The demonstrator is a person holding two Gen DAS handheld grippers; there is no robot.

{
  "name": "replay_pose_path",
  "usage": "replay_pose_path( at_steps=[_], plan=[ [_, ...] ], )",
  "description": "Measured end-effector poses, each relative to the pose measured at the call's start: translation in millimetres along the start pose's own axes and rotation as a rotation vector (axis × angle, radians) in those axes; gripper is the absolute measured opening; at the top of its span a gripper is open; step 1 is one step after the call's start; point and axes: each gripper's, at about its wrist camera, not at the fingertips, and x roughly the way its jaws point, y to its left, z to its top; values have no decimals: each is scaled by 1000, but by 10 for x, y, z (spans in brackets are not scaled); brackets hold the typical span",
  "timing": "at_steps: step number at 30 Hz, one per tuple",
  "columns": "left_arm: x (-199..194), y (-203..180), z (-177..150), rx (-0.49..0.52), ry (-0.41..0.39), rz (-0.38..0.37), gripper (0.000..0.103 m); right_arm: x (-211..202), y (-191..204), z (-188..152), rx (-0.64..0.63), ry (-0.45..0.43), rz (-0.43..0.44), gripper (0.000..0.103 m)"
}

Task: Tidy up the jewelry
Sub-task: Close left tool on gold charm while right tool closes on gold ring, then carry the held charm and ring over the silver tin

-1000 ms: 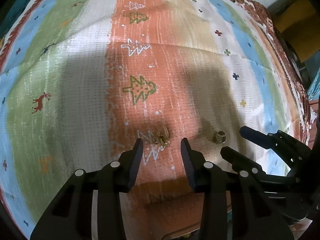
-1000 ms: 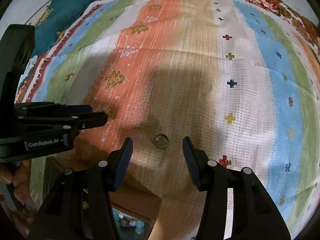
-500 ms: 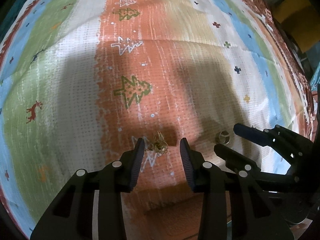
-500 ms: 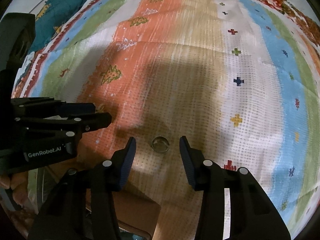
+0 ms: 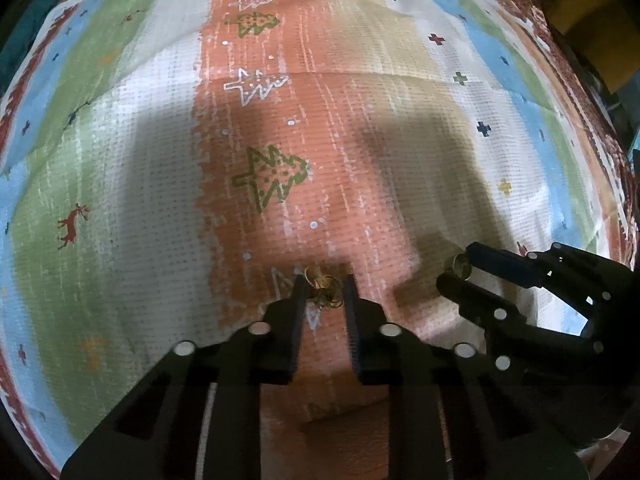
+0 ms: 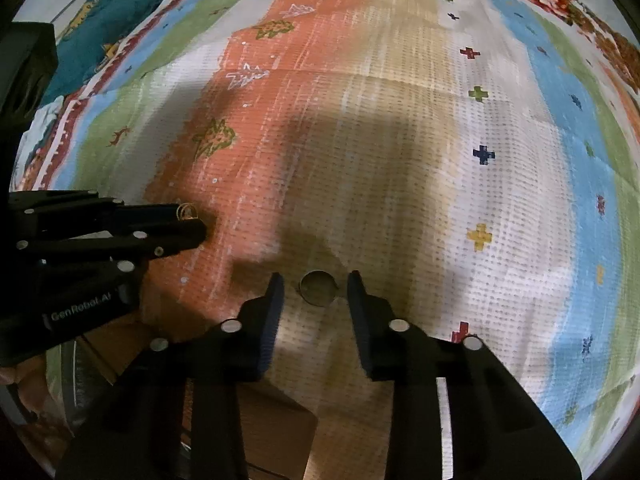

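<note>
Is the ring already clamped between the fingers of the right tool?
No, in the right wrist view the ring lies on the cloth with a visible gap to each finger of the open right tool.

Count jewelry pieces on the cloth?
2. A gold earring between the left tool's fingers; a ring between the right tool's fingers. More may be hidden behind the tools.

Both wrist cameras look forward and down, close over the striped cloth; each view catches the other hand-held gripper at its side.
</note>
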Motion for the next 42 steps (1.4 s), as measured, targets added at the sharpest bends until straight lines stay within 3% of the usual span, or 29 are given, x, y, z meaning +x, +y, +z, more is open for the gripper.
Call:
replay_pose_path(
  at_steps=[4,23,25,42],
  plan=[
    [7,-5,6,2,-3,2,11,7,-1,-3,-1,1,6,20],
    [-254,165,-93,-5,-60,-46,10,-105,10,-17,5,-27,31,20],
    [-283,180,-100,-9,-67,-48,10,-130,10,-23,15,-32,64,20],
    [-642,22,-270,7,-163,-65,10,-478,199,-106,-22,-124,77,20]
  ],
)
